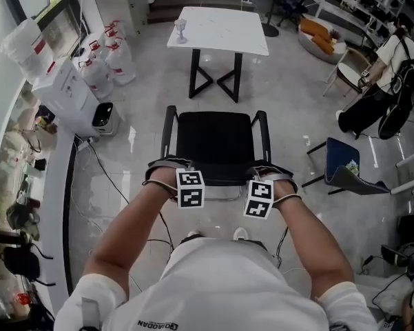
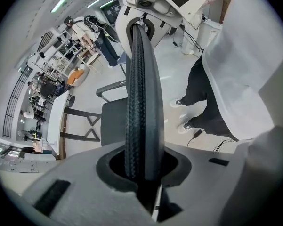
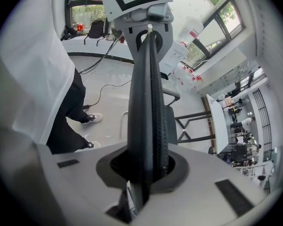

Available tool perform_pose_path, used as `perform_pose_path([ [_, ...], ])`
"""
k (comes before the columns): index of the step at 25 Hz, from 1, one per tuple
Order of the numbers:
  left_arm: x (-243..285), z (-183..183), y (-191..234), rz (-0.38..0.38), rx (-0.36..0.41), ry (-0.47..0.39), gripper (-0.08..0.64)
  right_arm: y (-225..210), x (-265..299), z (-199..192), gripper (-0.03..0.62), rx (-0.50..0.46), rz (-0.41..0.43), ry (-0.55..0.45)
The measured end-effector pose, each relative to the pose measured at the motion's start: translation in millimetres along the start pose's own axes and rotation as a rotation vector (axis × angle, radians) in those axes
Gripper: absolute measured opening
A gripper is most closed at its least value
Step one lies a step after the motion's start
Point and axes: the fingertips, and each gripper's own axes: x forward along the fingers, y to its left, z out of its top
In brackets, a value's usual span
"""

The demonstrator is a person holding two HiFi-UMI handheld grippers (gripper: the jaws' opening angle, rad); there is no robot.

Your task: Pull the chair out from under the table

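Left tool (image 2: 140,36) and right tool (image 3: 150,41), both closed and empty, sit at 6 o'clock of the chair (image 1: 217,143); tabletop (image 1: 220,26) at 12.

White T-shirt (image 1: 213,281), black trousers (image 2: 207,102), pale shoes (image 1: 241,234); grey left gripper (image 2: 140,31) and right gripper (image 3: 150,36) carry black-and-white marker cubes (image 1: 190,188).

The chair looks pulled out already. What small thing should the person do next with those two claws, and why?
Probably just lift both hands away. The chair already stands clear of the table, with a gap between them. The left gripper and right gripper each show jaws together with nothing between them, so nothing seems left to pull.
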Motion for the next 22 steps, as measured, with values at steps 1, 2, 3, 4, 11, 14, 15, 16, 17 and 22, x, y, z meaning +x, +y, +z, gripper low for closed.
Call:
perform_pose_path([
  [1,-1,0,3,0.011,-0.001,-0.001,0.079,-2,-1,0,0.058,0.006,0.004,-0.006],
  [2,-2,-1,4,0.017,-0.005,0.000,0.089,-2,-1,2,0.070,0.009,0.010,-0.015],
  [3,-4,-3,4,0.019,-0.012,0.003,0.107,-2,-3,4,0.096,0.009,0.014,-0.028],
  [4,-7,-5,4,0.018,-0.020,0.006,0.109,-2,-6,6,0.119,0.007,0.016,-0.042],
  [11,-68,-3,-6,-0.038,-0.140,-0.096,0.176,-7,-71,17,0.150,0.093,0.047,-0.235],
  [14,-102,7,-1,-0.005,-0.236,-0.234,0.163,-25,-106,22,0.150,0.264,0.046,-0.380],
  [15,-112,12,2,0.019,-0.278,-0.301,0.153,-34,-116,23,0.150,0.335,0.033,-0.430],
  [16,-122,17,8,0.052,-0.326,-0.373,0.148,-43,-124,23,0.149,0.410,0.014,-0.481],
  [17,-131,21,14,0.095,-0.378,-0.446,0.143,-52,-130,22,0.146,0.482,-0.011,-0.530],
  [22,-172,36,54,0.301,-0.632,-0.747,0.132,-87,-148,15,0.141,0.729,-0.143,-0.730],
])
